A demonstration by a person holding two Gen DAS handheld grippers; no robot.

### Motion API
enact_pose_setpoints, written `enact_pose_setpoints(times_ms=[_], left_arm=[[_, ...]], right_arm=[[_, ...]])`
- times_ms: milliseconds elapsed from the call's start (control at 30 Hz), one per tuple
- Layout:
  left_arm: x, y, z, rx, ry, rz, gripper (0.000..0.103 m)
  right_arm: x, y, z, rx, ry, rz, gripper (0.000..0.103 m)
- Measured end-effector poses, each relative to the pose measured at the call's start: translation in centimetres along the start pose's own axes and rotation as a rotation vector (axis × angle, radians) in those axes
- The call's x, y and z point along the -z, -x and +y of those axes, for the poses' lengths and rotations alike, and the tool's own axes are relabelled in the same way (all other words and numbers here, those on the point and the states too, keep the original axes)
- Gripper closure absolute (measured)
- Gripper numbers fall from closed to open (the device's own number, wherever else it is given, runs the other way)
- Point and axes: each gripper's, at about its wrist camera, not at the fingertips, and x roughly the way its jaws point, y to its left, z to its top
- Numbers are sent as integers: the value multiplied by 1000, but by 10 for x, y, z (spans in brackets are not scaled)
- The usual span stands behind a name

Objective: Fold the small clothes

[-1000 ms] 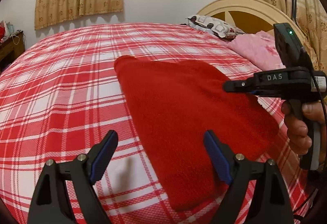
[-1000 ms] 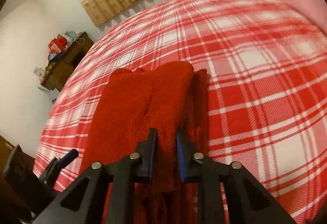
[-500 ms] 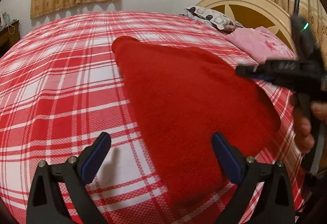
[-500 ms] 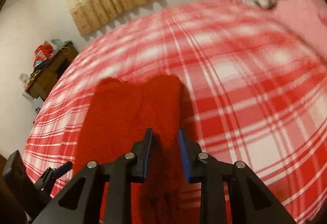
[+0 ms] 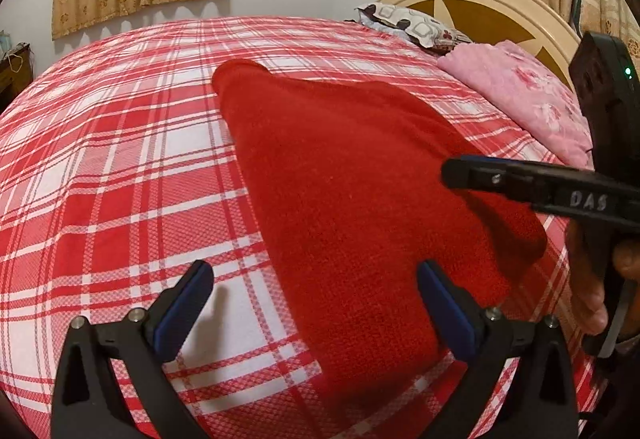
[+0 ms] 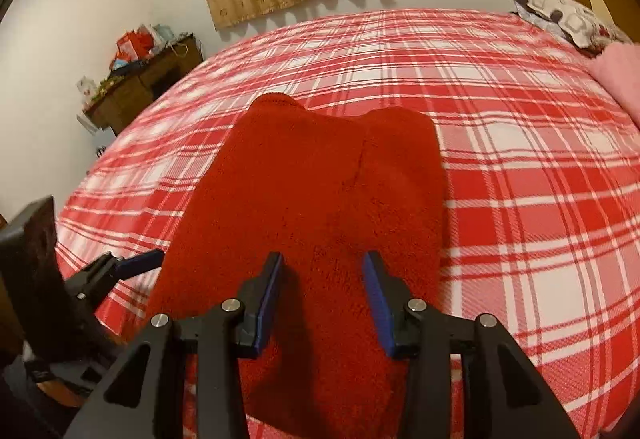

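Left wrist view: the left hand-held gripper [image 5: 314,303] is standing at its widest, with nothing between its blue pads. Its left pad [image 5: 182,309] is hanging over the bed [image 5: 120,179]; its right pad [image 5: 442,313] is hanging over the red garment [image 5: 360,199]. No pad is pressing on the cloth.

The garment is lying flat on the plaid bed, running from 6 o'clock toward 12 o'clock in this view, with a narrow rounded end at the far side. The right hand-held gripper [image 5: 450,173] is entering from 3 o'clock, its tip lying over the garment's right edge. A hand [image 5: 592,279] is gripping its handle at 4 o'clock.

Right wrist view: the right hand-held gripper [image 6: 323,297] is opening, its jaws standing partly apart. The garment [image 6: 320,179] is lying below and between the pads, but the pads are not clamping it. The cloth is spreading from 6 o'clock toward 12 o'clock, showing two rounded lobes at the far end. The left hand-held gripper [image 6: 136,263] is showing at 8 o'clock, just beside the garment's left edge.

A pillow [image 5: 412,25] and a pink blanket [image 5: 524,99] are lying at 2 o'clock, near the headboard [image 5: 480,3].
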Motion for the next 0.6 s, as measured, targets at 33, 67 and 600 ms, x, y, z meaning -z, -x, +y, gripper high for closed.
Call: enact_pose_setpoints(times_ms=[33,67,600], left_arm=[[0,-1,0,1,-1,3,0],[0,-1,0,1,-2,7,0],[-3,5,0,19,22,-1,0]], right_arm=[[0,2,-1,6,-5,0,61],[0,4,0,23,-2,-4,61],[2,-5,-8,65,20,-18,64]])
